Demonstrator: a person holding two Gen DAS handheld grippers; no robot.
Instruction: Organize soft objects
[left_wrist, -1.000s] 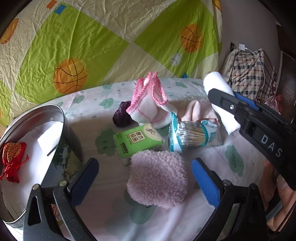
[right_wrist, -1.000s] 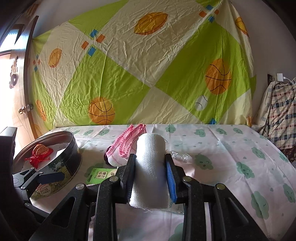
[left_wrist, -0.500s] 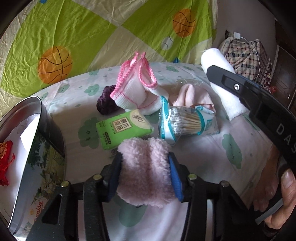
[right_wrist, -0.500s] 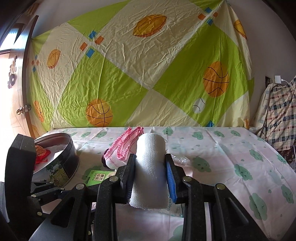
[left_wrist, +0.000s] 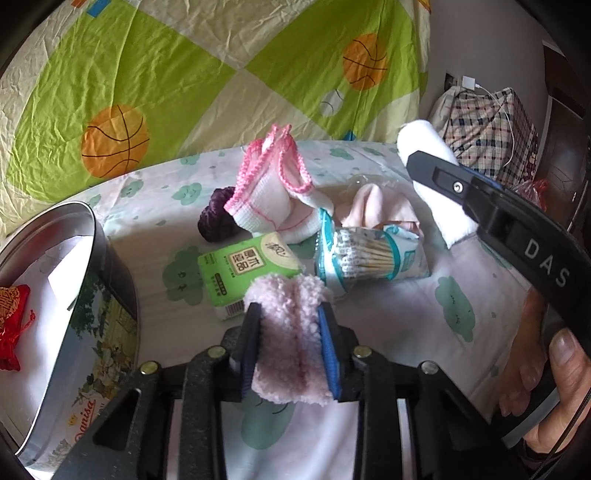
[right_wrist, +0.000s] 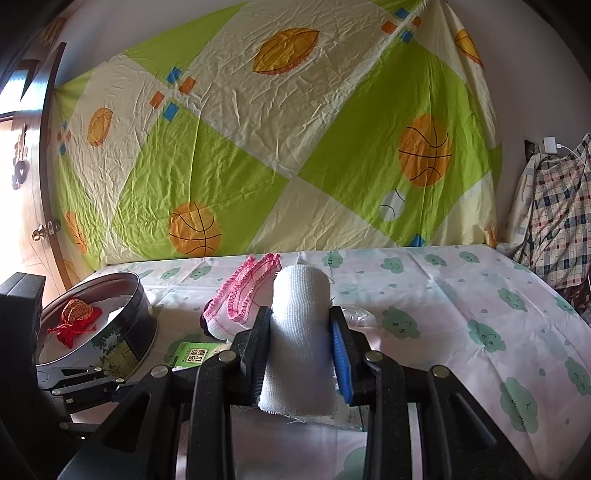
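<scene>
Jaws of the left gripper (left_wrist: 290, 341) have just closed on the fluffy pink pad (left_wrist: 290, 336) beside the round tin (left_wrist: 107, 295), probably its destination, while the right gripper (right_wrist: 300, 349) clamps the white gauze roll (right_wrist: 299, 332).

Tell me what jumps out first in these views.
The left gripper has just closed on a fluffy pale-pink fleece pad, bottom centre. The right gripper clamps a white rolled gauze bandage upright. At left, a round metal cookie tin holds a red drawstring pouch.

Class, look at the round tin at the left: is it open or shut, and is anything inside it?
Open. The tin has no lid on, and a small red pouch lies inside on white paper lining.
</scene>
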